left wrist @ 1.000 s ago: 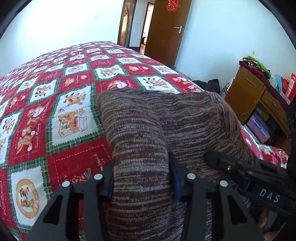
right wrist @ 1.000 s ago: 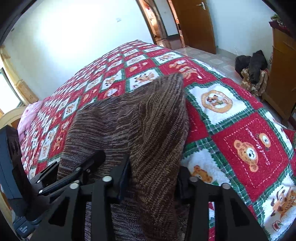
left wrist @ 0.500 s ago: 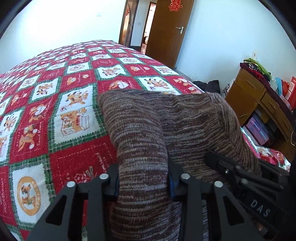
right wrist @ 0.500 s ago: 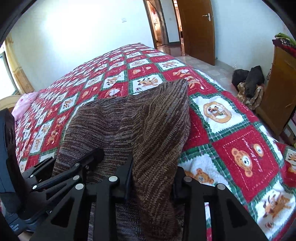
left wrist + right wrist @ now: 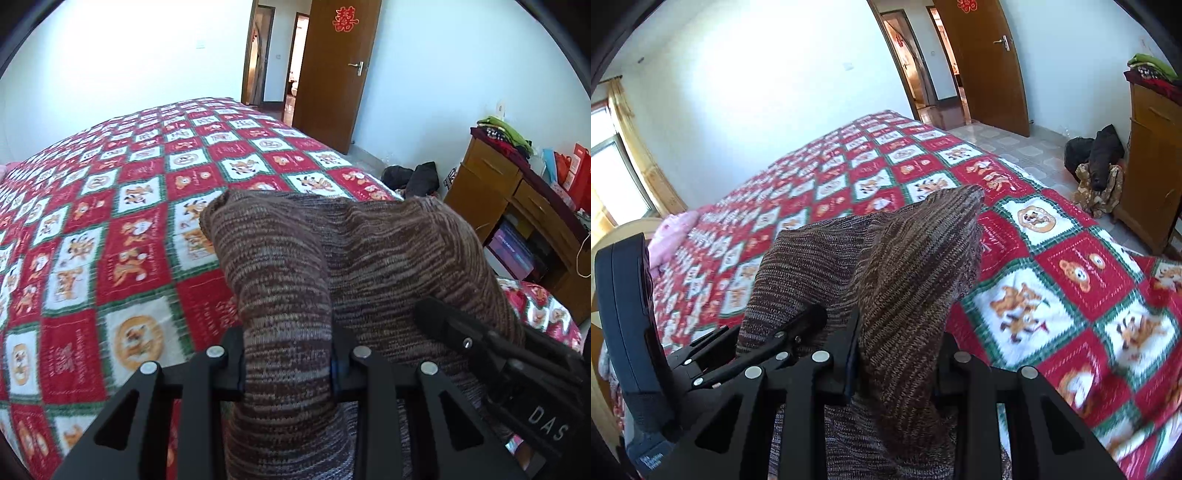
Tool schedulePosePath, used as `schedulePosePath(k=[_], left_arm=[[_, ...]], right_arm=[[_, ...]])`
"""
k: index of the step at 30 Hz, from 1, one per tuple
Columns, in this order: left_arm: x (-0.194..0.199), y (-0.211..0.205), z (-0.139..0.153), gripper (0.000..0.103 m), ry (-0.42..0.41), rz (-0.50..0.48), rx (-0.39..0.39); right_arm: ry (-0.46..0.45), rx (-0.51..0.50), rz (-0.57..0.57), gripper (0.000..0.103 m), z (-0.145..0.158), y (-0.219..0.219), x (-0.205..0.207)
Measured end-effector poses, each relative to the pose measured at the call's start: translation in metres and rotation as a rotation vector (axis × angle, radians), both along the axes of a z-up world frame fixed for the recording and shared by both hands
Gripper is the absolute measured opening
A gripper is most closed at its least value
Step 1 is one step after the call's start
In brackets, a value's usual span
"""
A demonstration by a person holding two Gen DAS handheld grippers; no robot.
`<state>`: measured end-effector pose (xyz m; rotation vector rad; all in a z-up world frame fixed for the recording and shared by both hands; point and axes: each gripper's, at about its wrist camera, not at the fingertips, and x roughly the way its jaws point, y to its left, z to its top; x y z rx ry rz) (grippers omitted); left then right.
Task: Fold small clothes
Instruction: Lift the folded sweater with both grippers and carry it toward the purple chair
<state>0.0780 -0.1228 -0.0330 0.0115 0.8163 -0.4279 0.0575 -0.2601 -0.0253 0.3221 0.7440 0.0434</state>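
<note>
- My left gripper [image 5: 288,365] is clamped on a bunched fold of the brown knit garment [image 5: 332,258]; the fabric fills the gap between the fingers [image 5: 231,363] and bulges out above and below them.
- My right gripper [image 5: 897,365] is pinched on another fold of the same garment [image 5: 886,280], with knit packed tight between both jaws.
- The garment runs forward from both grippers in a raised ridge, its far end peaked ahead of my right gripper and a rounded corner ahead of my left.
- Beyond and beneath the garment lies the bed [image 5: 110,206], covered in a red, white and green patchwork quilt [image 5: 1052,280] with cartoon animals.
- From the left wrist view I see the right gripper [image 5: 480,354] just to the right, touching the knit; from the right wrist view the left gripper [image 5: 768,343] sits just to the left.
- Far ahead stands a brown door [image 5: 332,74]; off to the right is a wooden desk [image 5: 517,199] with clothes piled on top, and a dark heap of clothes [image 5: 1097,166] on the floor.
</note>
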Motion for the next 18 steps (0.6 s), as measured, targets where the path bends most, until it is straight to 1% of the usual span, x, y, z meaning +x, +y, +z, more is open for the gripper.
schedulePosePath(k=[3,7,9,13,18], left_arm=[[-0.01,0.008,0.008,0.032,-0.011,-0.005,-0.002],[-0.028,0.013,0.018,0.032,-0.053,-0.02,0.021],[-0.036,0.016,0.02,0.032,-0.064,-0.027,0.02],[-0.049,0.021,0.024,0.032,-0.046,-0.047,-0.009],[-0.071,0.018,0.035,0.032,-0.078,-0.08,-0.012]], right_arm=[[-0.02,0.03,-0.006,0.03,0.007,0.006,-0.016],[-0.048,0.054,-0.01,0.03,0.02,0.016,-0.038],[-0.062,0.067,-0.011,0.03,0.027,0.021,-0.051],[-0.086,0.059,-0.02,0.03,0.037,0.028,-0.074],[-0.12,0.052,-0.044,0.029,0.047,0.025,-0.103]])
